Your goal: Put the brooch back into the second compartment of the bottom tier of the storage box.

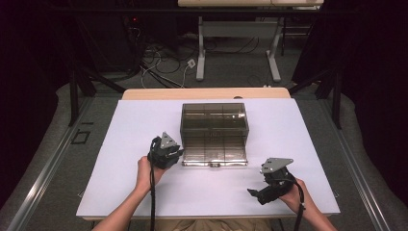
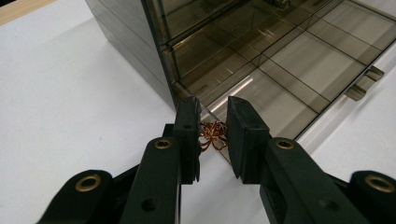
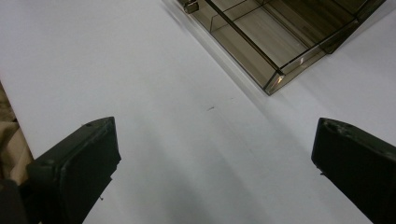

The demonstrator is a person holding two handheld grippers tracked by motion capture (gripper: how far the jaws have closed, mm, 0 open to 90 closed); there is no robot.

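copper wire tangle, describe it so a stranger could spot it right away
Find the smoky clear compartment box mid-table, its lid folded open toward the person. At the lid's left front corner, between the left tongs, sits the copper wire tangle: small, shiny orange loops, unlike anything nearby.

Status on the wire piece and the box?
Done: organizer box lid lies open. In hand: left gripper has the copper wire tangle between its jaws at the lid's corner. Left: wire goes into a compartment. Right gripper open, idle.
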